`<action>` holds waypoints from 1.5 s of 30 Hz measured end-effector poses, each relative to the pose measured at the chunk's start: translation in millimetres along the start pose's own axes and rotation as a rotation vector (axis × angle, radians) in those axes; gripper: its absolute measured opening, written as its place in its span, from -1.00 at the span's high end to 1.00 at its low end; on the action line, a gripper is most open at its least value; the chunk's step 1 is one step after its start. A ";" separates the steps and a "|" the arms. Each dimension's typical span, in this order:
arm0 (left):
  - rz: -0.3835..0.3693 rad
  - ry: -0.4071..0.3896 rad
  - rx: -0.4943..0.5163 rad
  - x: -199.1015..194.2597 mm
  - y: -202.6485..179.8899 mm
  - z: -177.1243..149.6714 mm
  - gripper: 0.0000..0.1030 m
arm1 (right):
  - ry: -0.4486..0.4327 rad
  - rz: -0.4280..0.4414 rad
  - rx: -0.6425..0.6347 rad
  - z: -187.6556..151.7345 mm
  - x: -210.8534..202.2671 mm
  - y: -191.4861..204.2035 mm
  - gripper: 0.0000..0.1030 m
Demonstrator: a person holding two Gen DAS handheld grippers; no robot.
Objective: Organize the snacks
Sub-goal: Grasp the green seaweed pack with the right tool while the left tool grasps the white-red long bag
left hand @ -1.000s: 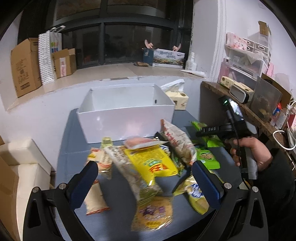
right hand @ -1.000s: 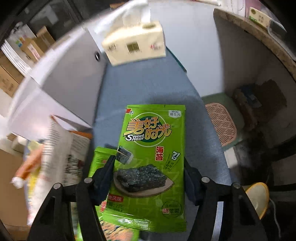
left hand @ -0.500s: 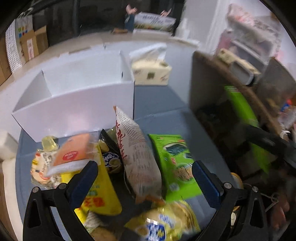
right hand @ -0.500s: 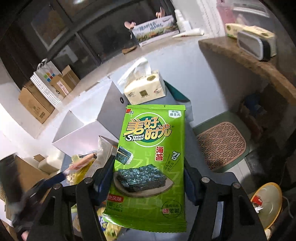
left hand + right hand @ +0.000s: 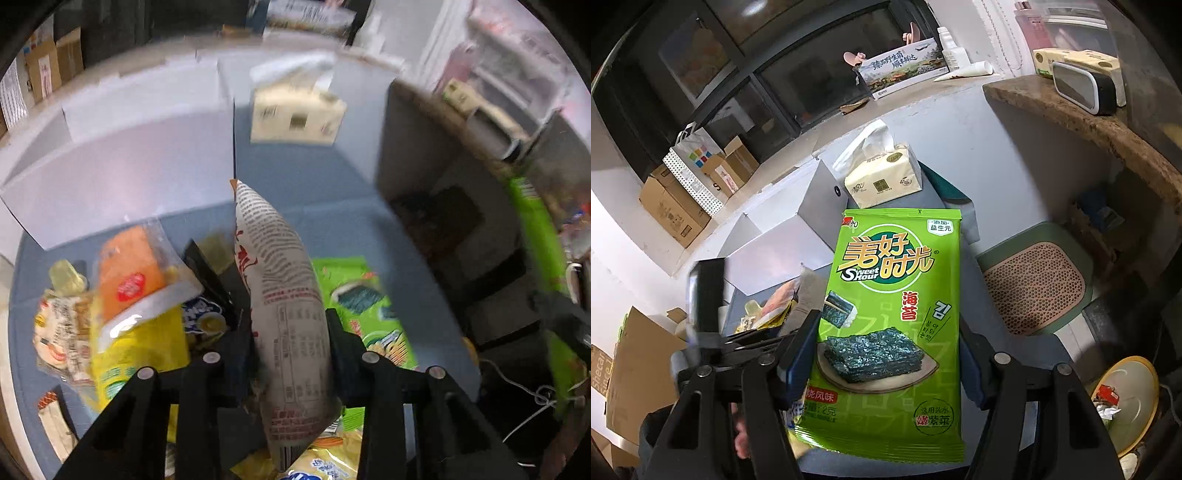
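My left gripper (image 5: 290, 332) is shut on a white snack bag with red print (image 5: 284, 295), which stands upright over the snack pile. The pile holds an orange packet (image 5: 129, 273), a yellow bag (image 5: 136, 354) and a green seaweed pack (image 5: 369, 306) on the blue table (image 5: 317, 192). The white storage box (image 5: 122, 162) stands behind the pile. My right gripper (image 5: 886, 354) is shut on a green seaweed pack (image 5: 890, 314), held up in the air right of the table. That pack shows as a green blur in the left wrist view (image 5: 535, 236).
A tissue pack (image 5: 295, 114) sits behind the box's right end. A wooden shelf (image 5: 1082, 122) with a clock runs along the right. A green stool (image 5: 1034, 288) and a yellow bin (image 5: 1126, 402) stand on the floor at right. Cardboard boxes (image 5: 676, 206) line the windowsill.
My left gripper has moved forward and closed on the white snack bag. My right gripper has lifted the seaweed pack higher and farther from the table.
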State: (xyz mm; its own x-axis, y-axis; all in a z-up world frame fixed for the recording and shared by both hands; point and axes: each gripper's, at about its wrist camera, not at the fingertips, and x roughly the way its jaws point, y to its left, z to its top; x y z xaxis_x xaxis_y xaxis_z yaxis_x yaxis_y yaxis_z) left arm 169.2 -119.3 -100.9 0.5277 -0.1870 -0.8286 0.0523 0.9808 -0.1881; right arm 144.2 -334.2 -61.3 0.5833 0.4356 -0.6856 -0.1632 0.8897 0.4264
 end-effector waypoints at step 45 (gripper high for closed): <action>0.177 -0.432 -0.045 -91.9 246.7 136.6 -1.00 | -0.090 0.213 -0.283 145.6 162.2 195.6 -1.00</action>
State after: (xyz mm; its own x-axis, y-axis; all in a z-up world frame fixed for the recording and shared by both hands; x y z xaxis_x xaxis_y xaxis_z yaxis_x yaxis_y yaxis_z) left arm 249.5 147.4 0.8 0.8306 0.0325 -0.5559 -0.1022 0.9902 -0.0949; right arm 322.7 -109.5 -3.2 0.5786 0.6123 -0.5388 -0.4947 0.7887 0.3650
